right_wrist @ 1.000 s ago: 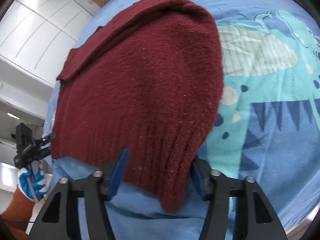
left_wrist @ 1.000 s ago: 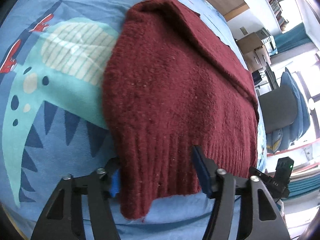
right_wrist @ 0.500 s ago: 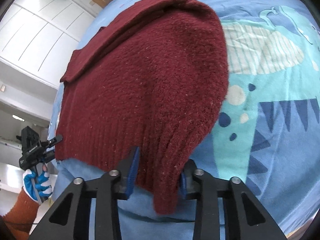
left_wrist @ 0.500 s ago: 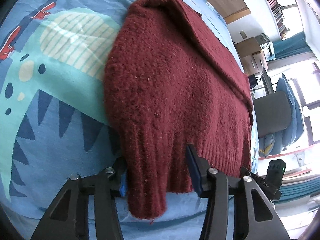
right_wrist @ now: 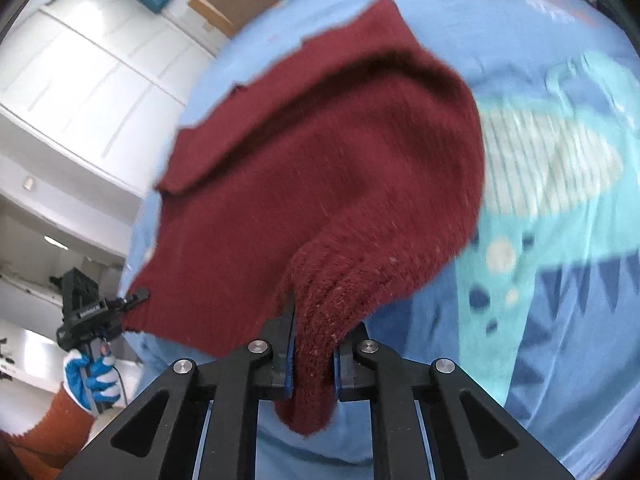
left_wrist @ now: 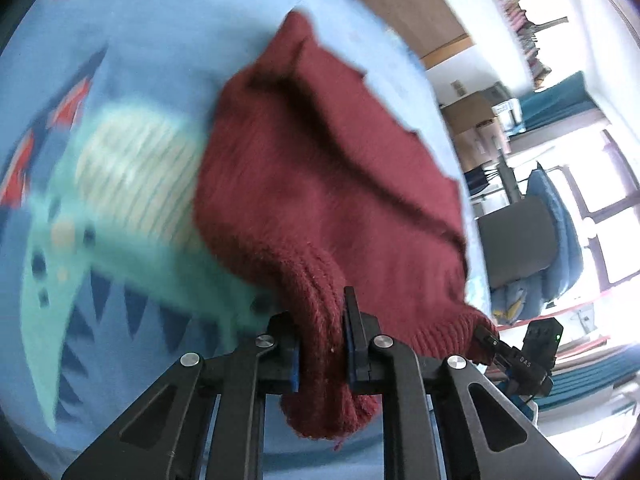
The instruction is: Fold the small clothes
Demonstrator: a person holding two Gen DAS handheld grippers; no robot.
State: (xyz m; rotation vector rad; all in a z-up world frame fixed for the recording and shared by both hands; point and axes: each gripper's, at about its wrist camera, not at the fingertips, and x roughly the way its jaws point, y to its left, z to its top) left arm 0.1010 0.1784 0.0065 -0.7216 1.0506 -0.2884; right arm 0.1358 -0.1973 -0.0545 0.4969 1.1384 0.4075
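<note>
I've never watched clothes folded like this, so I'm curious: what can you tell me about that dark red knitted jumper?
The dark red knitted jumper looks thick and fuzzy, with a ribbed hem. It lies on a blue dinosaur-print bedsheet, its far part already folded over itself. The hem is raised at its two near corners: the left gripper is shut on one, the right gripper on the other, with a little ribbed cloth hanging below each. Both pictures are blurred.
</note>
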